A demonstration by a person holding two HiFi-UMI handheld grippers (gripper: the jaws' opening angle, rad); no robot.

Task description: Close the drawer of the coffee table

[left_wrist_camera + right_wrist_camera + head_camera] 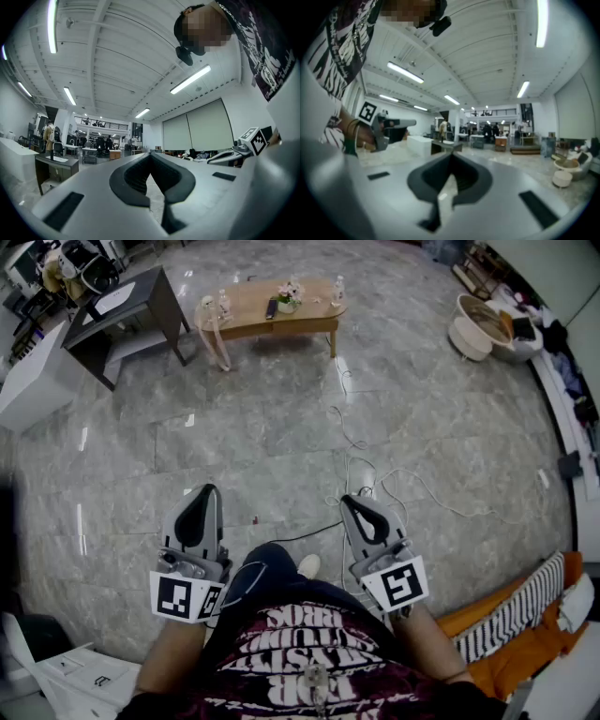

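Note:
The low wooden coffee table [272,310] stands far off at the top of the head view, with bottles, a small flower pot and a dark remote on its top. Its drawer cannot be made out from here. Both grippers are held close to the person's body, well short of the table and pointing towards it. The left gripper [206,491] is shut with nothing between its jaws [151,157]. The right gripper [352,501] is also shut and empty [451,157]. Each gripper shows at the edge of the other's view.
A dark grey desk [122,306] and a white cabinet [33,381] stand at the far left. Cables [366,465] trail across the marble floor between me and the table. Round baskets [473,329] sit at the far right, an orange striped cushion [525,615] at the near right.

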